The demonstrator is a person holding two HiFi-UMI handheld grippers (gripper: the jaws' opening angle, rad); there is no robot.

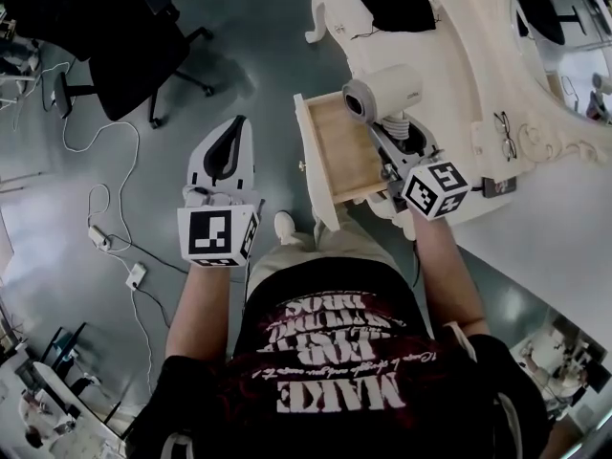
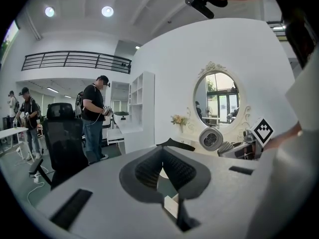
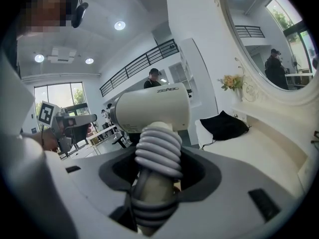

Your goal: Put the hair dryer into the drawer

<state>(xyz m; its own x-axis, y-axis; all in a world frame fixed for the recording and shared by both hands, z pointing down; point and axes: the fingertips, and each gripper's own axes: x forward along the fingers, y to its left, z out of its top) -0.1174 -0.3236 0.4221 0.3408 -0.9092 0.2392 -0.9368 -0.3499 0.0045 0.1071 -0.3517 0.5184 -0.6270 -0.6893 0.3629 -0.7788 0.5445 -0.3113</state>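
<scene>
Room: grey glossy floor lies below me, with a black office chair standing on it at the upper left.
Furniture: a cream carved dressing table fills the right side. Its oval framed mirror stands upright behind it, and a pair of dark-rimmed glasses lies on its top.
Drawer: the shallow light wooden drawer, cream-fronted, is pulled out of the table towards me.
Hair dryer: the cream hair dryer with a grey cord coiled round its handle hangs over the far end of the open drawer, close to the table's front. Its barrel lies crosswise above the handle. I cannot tell whether it touches the wood.
Right gripper: my white right gripper has its jaws set wide and clamped on the dryer's cord-wrapped handle, which stands up between them.
Left gripper: my white left gripper hangs over the floor, well apart from the drawer's left side. Its jaw tips meet with nothing between them.
Bystander: a person in a dark shirt and cap stands beyond the chair in the left gripper view.
</scene>
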